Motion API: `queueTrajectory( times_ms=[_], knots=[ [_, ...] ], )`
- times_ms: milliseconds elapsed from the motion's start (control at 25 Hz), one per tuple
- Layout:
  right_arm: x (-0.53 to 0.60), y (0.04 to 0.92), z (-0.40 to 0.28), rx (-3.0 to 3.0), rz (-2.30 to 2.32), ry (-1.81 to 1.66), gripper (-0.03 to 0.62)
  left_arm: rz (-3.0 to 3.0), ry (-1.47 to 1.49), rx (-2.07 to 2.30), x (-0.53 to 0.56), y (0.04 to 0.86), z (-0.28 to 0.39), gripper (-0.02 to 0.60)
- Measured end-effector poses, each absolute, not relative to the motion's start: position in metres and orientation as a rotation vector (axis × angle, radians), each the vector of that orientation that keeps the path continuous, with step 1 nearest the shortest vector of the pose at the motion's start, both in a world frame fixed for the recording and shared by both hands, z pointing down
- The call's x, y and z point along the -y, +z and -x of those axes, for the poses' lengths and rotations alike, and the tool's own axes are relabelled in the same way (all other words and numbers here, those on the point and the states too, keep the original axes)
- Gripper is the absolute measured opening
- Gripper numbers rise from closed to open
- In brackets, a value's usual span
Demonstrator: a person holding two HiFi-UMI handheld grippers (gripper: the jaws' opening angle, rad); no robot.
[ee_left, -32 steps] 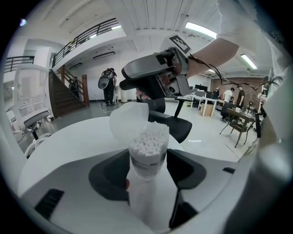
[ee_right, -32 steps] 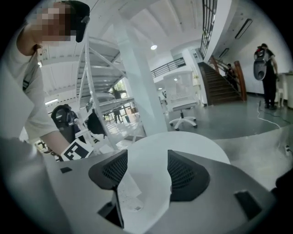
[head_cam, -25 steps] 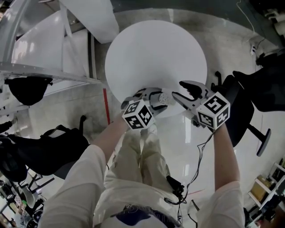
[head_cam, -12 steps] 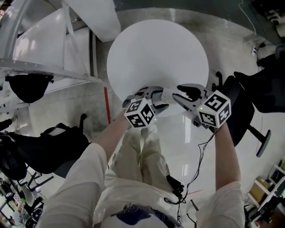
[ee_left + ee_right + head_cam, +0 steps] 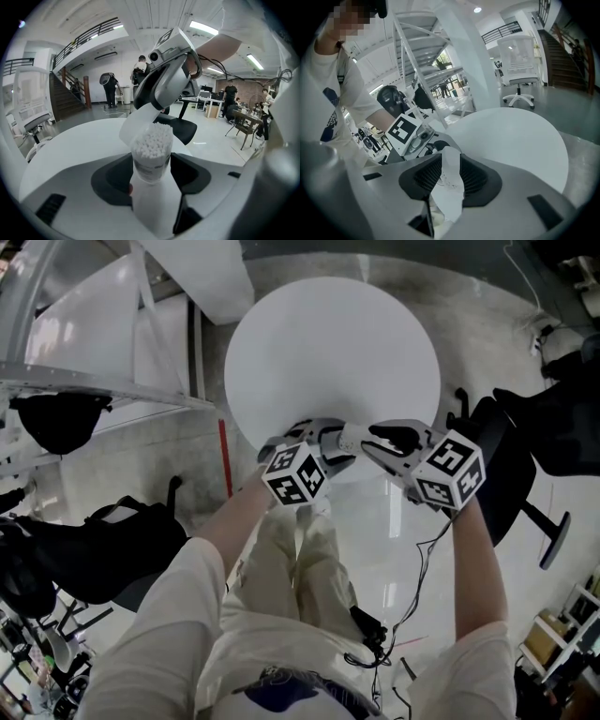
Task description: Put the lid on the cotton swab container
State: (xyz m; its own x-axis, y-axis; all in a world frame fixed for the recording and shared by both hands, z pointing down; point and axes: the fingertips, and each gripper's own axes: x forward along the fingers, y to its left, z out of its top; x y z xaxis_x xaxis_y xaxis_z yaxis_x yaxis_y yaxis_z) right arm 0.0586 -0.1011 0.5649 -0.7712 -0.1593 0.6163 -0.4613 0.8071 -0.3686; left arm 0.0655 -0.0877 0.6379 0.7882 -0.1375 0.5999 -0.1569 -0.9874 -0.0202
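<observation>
The cotton swab container (image 5: pixel 150 157) is a clear tube packed with white swabs, upright between the jaws of my left gripper (image 5: pixel 151 171), which is shut on it. In the head view the container (image 5: pixel 349 439) is held over the near edge of the round white table (image 5: pixel 333 343). My right gripper (image 5: pixel 449 171) has the translucent white lid (image 5: pixel 450 180) between its ribbed pads, and its jaws are closing on it. In the left gripper view the lid (image 5: pixel 137 125) is tilted against the container's open top at its far left rim, with the right gripper (image 5: pixel 164 79) above it.
Black office chairs stand on the floor at the right (image 5: pixel 525 446) and the left (image 5: pixel 84 549). A white metal rack (image 5: pixel 84 352) rises at the left of the table. People stand far off in the hall (image 5: pixel 110 89).
My right gripper has moved left toward the container, and the two grippers now nearly meet. Both hands have shifted slightly toward the table.
</observation>
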Motion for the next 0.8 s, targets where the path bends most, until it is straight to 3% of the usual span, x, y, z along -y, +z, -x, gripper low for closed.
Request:
queueTrajectory(
  times_ms=[800],
  knots=[
    [0.080,0.577,-0.052,2.283,-0.282,0.513,0.109,-2.930,1.005,0.236,0.087,0.643,-0.064,0.244]
  ],
)
